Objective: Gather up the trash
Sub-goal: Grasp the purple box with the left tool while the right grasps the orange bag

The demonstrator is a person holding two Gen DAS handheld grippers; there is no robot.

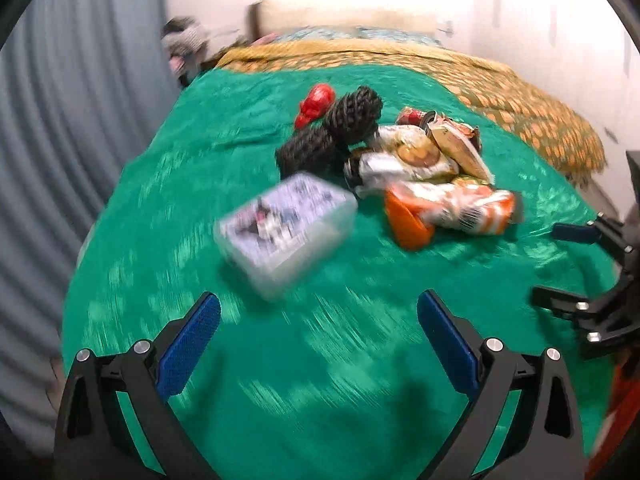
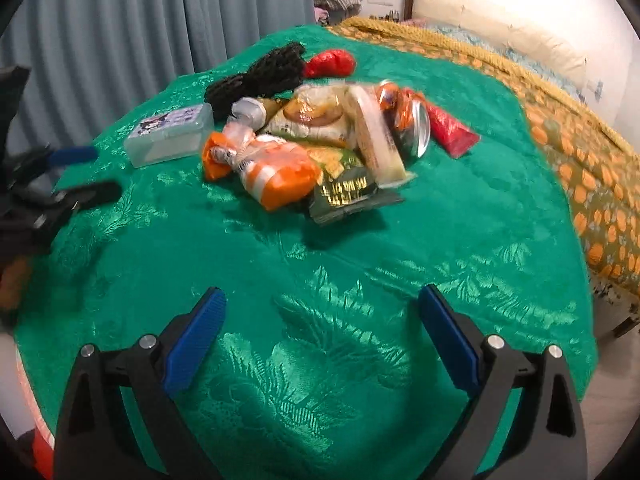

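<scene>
Left gripper (image 1: 318, 320) and right gripper (image 2: 322, 318) hovering over green cloth (image 2: 320, 360), both with fingers spread wide, gripping nothing. Trash pile (image 2: 320, 148) sitting mid-cloth ahead: orange wrapper (image 2: 276, 174), dark green packet (image 2: 348, 196), crushed can (image 2: 416, 128). Clear plastic box (image 1: 286, 232) lying just left of pile. Black net items (image 1: 332, 132) and red wrapper (image 1: 316, 104) lying behind. Orange patterned bedspread (image 2: 580, 168) farthest.

Left gripper (image 1: 319, 332) fingers spread wide, empty, right gripper (image 2: 322, 330) likewise (side by side)
</scene>
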